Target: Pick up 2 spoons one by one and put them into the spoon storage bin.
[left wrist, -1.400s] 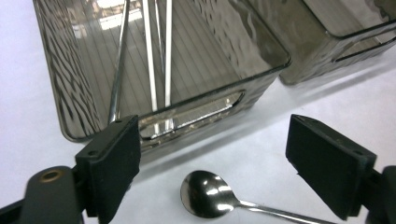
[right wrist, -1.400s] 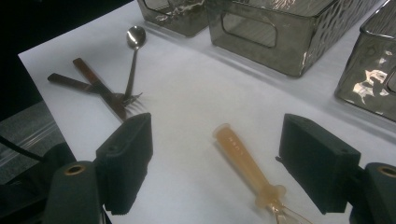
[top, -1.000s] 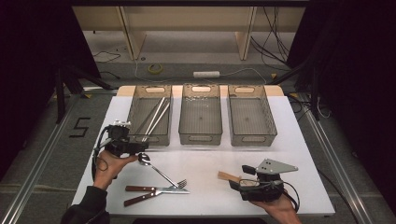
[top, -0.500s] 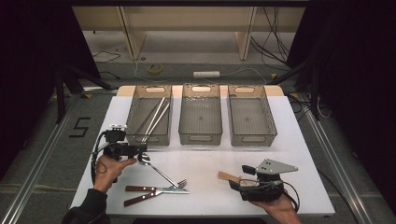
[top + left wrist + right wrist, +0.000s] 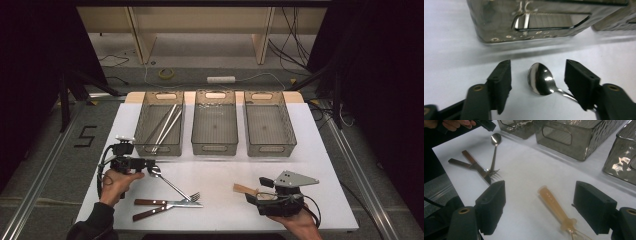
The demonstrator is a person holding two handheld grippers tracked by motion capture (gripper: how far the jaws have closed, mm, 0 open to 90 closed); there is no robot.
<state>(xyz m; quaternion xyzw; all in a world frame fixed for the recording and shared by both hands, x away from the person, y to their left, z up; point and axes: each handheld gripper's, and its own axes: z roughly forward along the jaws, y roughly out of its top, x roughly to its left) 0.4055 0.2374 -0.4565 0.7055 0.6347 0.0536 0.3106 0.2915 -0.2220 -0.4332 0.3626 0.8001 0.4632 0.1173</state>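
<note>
Left tool (image 5: 537,86), just narrowing, straddles the spoon (image 5: 540,78) untouched; left bin (image 5: 536,20) stands close ahead.

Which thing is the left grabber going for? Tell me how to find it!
Find the leftmost basket on the white table. Just in front of it lies a shiny spoon, bowl between the left gripper's closing jaws. It's all metal; nearby knives have brown handles.

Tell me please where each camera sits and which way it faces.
High view: above the person's side, looking forward and down on the table; both hands with grippers show.
Left gripper view: rides the left gripper, facing the spoon between its jaws, which have just been closing without touching it.
Right gripper view: rides the right gripper, facing the wooden-handled utensil.
All three share the spoon.
</note>
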